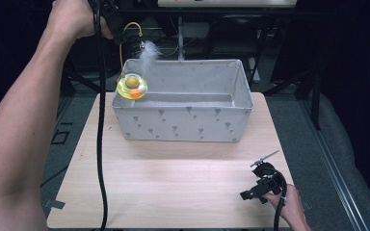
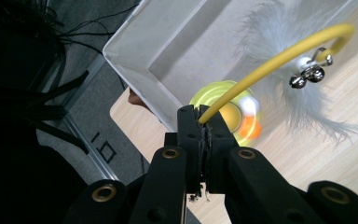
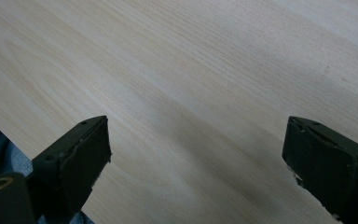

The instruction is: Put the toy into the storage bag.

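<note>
A cat toy hangs from my left gripper, which is raised over the left end of the grey fabric box. The toy has a bent yellow stem, a yellow round base with an orange ball, a white feather and small metal bells. Seen along the left gripper, the jaws are shut on the lower end of the stem, with the base below them near the box rim. My right gripper rests low over the table's near right corner, open, nothing between its jaws.
The box stands at the far middle of the light wooden table and looks hollow inside. Dark stands and cables crowd the floor behind and to the left of the table. The left gripper's cable hangs down across the table's left side.
</note>
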`<state>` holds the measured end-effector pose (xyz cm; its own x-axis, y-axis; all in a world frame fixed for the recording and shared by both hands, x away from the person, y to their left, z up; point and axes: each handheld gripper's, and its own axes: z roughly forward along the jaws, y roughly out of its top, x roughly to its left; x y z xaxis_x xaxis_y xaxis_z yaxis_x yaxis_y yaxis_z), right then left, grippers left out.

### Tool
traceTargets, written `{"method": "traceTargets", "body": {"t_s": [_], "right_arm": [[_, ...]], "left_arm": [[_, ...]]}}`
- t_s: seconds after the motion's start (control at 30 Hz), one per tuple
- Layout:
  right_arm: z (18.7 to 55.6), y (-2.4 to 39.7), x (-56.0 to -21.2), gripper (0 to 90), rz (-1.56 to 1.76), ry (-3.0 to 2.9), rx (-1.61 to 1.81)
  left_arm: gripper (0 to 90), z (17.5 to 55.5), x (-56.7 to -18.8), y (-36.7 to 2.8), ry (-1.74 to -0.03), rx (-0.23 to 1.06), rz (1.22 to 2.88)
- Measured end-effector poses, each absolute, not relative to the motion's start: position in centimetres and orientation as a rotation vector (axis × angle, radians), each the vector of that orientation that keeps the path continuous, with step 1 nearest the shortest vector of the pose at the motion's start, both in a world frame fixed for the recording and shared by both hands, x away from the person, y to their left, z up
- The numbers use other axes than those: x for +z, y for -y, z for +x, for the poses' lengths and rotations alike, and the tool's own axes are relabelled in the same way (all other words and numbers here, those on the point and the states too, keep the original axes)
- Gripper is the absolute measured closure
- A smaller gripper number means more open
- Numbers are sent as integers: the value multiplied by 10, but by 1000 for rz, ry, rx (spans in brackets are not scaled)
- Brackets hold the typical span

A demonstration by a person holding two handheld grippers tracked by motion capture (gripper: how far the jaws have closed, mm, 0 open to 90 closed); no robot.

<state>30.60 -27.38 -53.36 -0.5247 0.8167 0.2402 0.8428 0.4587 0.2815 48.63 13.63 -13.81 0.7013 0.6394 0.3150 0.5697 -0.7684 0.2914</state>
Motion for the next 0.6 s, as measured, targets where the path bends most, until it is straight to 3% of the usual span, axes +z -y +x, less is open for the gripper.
{"method": "traceTargets", "body": {"t_s": [0.6], "right_arm": [[306, 273, -534, 75, -1501, 2619, -577]], "left_arm": [[879, 518, -160, -139, -1048, 553, 2708]]}}
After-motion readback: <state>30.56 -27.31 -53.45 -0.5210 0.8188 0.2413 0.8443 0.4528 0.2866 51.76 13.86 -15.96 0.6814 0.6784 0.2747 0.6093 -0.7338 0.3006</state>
